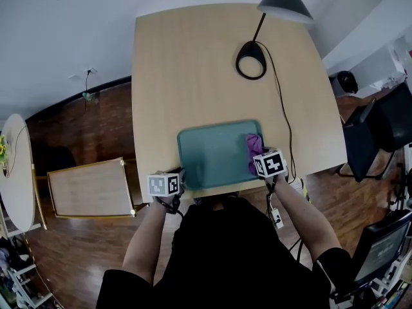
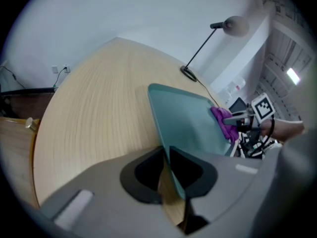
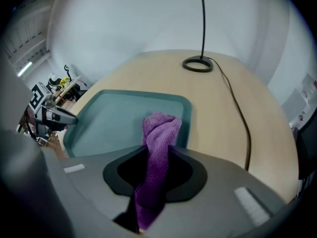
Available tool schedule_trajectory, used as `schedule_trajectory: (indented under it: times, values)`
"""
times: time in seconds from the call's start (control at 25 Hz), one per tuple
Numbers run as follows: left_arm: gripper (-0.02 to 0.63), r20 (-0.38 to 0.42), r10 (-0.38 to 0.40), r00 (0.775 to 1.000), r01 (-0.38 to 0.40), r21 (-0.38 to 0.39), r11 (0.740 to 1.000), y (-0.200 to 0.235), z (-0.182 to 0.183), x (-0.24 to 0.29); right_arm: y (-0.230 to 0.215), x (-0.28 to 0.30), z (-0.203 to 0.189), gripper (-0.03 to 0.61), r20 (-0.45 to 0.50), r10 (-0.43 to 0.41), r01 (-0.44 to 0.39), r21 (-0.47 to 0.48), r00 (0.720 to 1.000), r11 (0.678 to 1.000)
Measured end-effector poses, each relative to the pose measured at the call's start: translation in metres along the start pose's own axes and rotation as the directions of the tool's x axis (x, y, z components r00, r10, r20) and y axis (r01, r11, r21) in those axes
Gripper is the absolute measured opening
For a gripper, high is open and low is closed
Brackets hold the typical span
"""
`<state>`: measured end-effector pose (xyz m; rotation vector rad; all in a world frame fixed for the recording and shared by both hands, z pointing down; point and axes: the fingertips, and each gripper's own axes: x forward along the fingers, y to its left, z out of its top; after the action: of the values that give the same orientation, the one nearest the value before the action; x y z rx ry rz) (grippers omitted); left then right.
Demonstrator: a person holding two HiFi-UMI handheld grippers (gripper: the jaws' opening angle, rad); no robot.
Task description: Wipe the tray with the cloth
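Observation:
A teal tray [image 1: 215, 153] lies on the wooden table near its front edge. My left gripper [image 1: 180, 175] is at the tray's front left corner; in the left gripper view the tray's rim [image 2: 174, 175] runs between the closed jaws of that gripper [image 2: 167, 155]. A purple cloth [image 1: 253, 148] rests on the tray's right side. My right gripper [image 1: 257, 166] is shut on it. In the right gripper view the cloth [image 3: 159, 133] stands bunched up out of the gripper [image 3: 157, 155], over the tray [image 3: 114, 123].
A black desk lamp's base [image 1: 251, 60] stands at the back of the table, and its cable [image 1: 281, 111] runs down the right side past the tray. A low wooden stand [image 1: 90, 188] sits on the floor at left, dark chairs [image 1: 380, 131] at right.

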<state>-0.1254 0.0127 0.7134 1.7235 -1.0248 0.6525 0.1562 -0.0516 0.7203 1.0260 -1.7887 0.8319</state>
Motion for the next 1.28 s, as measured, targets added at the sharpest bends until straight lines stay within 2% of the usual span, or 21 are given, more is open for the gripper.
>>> schedule_trajectory:
  times: [0.16, 0.28, 0.44, 0.64, 0.76, 0.96, 1.16, 1.28]
  values:
    - [0.064, -0.007, 0.010, 1.000, -0.010, -0.003, 1.000, 0.008, -0.003, 0.000, -0.017, -0.005, -0.007, 0.089, 0.017, 0.008, -0.008, 0.003, 1.000, 1.000]
    - [0.064, -0.012, 0.010, 1.000, -0.010, -0.009, 1.000, 0.007, -0.001, -0.001, -0.009, -0.007, 0.000, 0.089, 0.022, 0.007, -0.006, -0.020, 1.000, 1.000]
    - [0.061, -0.008, -0.006, 1.000, 0.006, -0.035, 0.999, 0.012, -0.002, -0.002, 0.034, 0.003, 0.002, 0.087, 0.001, 0.052, -0.052, -0.016, 0.999, 0.999]
    - [0.060, 0.003, -0.018, 1.000, 0.018, -0.041, 0.999, 0.000, 0.004, -0.001, 0.107, 0.005, 0.016, 0.087, 0.005, 0.150, -0.149, -0.086, 0.989, 0.985]
    - [0.060, 0.003, -0.024, 1.000, 0.024, -0.045, 0.999, -0.010, 0.006, 0.000, 0.152, 0.009, 0.020, 0.089, -0.012, 0.215, -0.215, -0.088, 0.977, 0.973]
    - [0.057, 0.021, -0.059, 0.998, 0.061, -0.101, 0.993, -0.026, 0.011, 0.000, 0.219, 0.014, 0.031, 0.089, -0.016, 0.304, -0.305, -0.054, 0.952, 0.951]
    - [0.051, 0.052, -0.100, 0.994, 0.108, -0.170, 0.979, -0.006, 0.007, -0.002, 0.258, 0.035, 0.035, 0.086, 0.006, 0.294, -0.294, 0.064, 0.956, 0.954]
    - [0.052, 0.062, -0.091, 0.994, 0.100, -0.155, 0.983, -0.002, 0.006, -0.003, 0.262, 0.033, 0.037, 0.086, 0.034, 0.291, -0.292, 0.055, 0.956, 0.955]
